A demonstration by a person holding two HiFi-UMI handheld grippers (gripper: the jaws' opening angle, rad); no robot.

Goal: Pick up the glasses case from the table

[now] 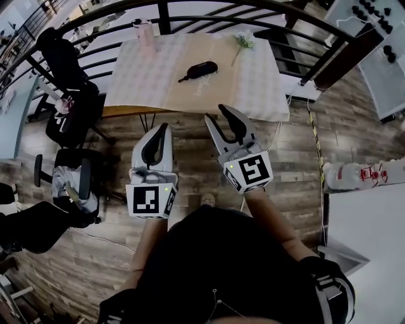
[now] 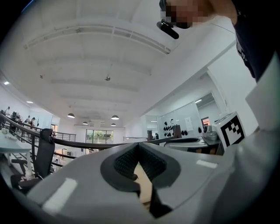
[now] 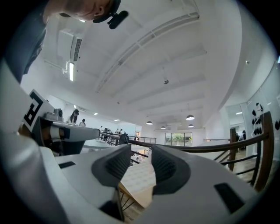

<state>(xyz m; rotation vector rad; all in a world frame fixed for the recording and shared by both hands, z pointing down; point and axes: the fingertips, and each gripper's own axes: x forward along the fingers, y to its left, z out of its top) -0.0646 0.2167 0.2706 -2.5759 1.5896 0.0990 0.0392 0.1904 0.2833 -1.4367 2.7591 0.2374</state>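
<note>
Glasses case: dark, oblong, lying slantwise on the desk a little right of its middle, a thin dark tail trailing from the left end; untouched, well apart from both grippers.
Desk: covered by a pale patterned cloth, set against a dark curved railing; green sprig near the far right corner, small pale object at the far edge.
Left gripper: held over the wooden floor, short of the desk's near edge, pointing toward it; fingers closed tip to tip, nothing between them.
Right gripper: just beside the left one and slightly ahead, tips at the desk's near edge in the head view; fingers parted by a narrow gap, empty, only the cloth-covered desk corner showing through the gap.
Surroundings: black office chairs left of the desk.
</note>
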